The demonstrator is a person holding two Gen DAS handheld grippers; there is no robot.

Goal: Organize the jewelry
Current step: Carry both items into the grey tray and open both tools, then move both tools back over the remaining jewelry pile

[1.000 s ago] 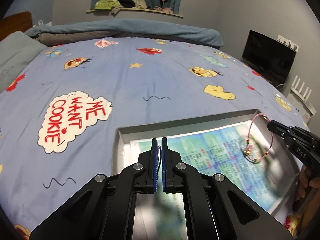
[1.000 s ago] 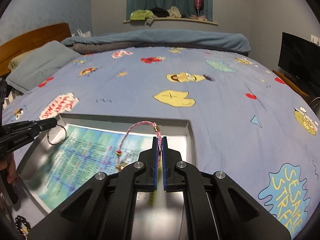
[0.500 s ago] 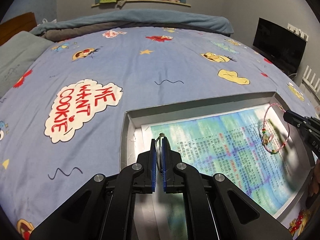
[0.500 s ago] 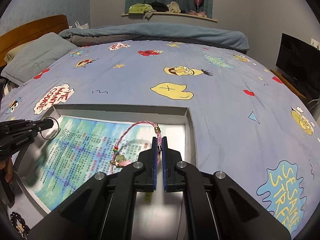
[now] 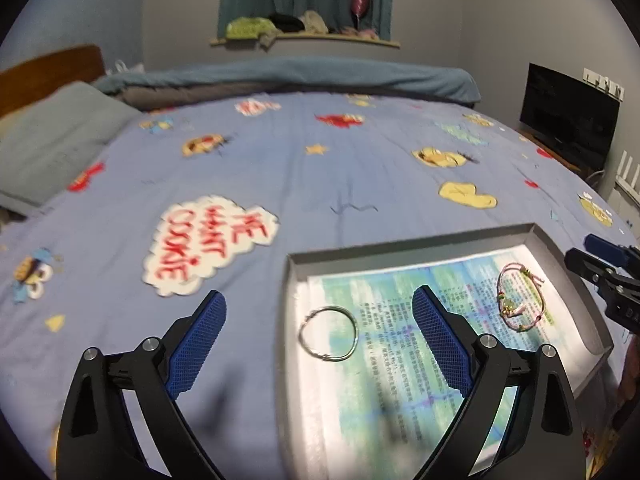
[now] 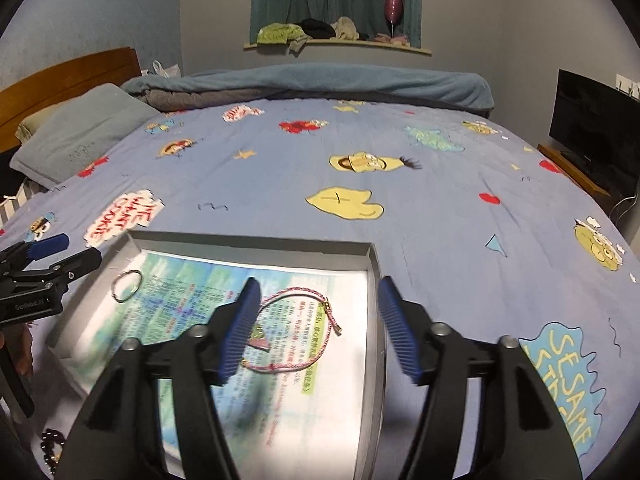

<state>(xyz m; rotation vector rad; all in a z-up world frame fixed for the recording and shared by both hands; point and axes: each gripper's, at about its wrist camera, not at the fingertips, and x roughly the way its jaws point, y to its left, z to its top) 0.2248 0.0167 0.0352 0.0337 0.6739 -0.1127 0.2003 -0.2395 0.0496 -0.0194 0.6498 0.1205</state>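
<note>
left gripper [image 5: 320,312]: jaws just popped wide, holding nothing; silver ring [image 5: 328,333] lies loose in the tray [image 5: 408,242]
right gripper [image 6: 316,300]: also just opened, empty; pink bracelet [image 6: 298,330] flat on tray's printed paper [image 6: 192,280]

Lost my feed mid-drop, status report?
Left gripper and right gripper just opened, empty. Silver ring and pink bracelet lie in the tray. Nothing in the way.

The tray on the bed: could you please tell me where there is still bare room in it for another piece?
The paper-lined tray is free in its middle, between the silver ring at its left end and the pink cord bracelet at its right end. The near part of the paper looks bare too. Both ends are taken.
</note>
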